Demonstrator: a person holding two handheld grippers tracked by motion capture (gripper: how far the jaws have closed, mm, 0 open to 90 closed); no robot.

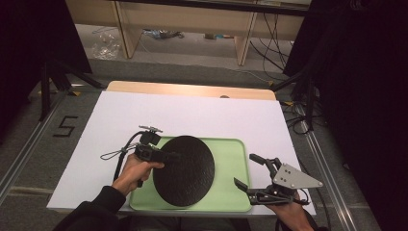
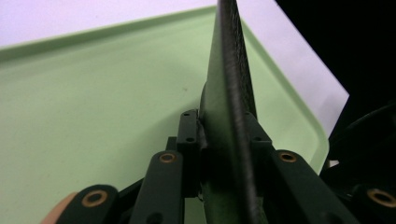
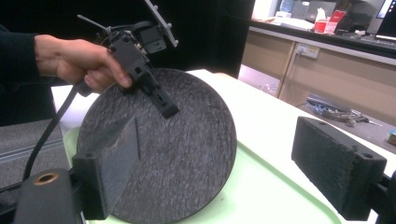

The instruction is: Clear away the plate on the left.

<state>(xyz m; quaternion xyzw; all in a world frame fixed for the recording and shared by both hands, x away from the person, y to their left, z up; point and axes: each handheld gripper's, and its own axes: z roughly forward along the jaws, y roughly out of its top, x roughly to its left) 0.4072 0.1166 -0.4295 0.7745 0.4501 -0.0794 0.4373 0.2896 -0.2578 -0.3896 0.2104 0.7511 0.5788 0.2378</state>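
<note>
A disc (image 1: 184, 169) stands tilted in a tray (image 1: 231, 149) on the table (image 1: 202, 113).

Black disc (image 1: 184, 171) tilted up over centre of green tray (image 1: 231, 159), blocking mid frame; left gripper (image 1: 169, 155) clamped on its upper-left edge. Tray's right strip bare btwn disc & wide-open right gripper (image 1: 246, 169), lower right. White tabletop (image 1: 192, 115) free across upper half.

2 black grippers, brass-ringed jaw pivots, grey triangular plate (image 1: 294, 176), dark sleeve (image 1: 96, 211)
</note>
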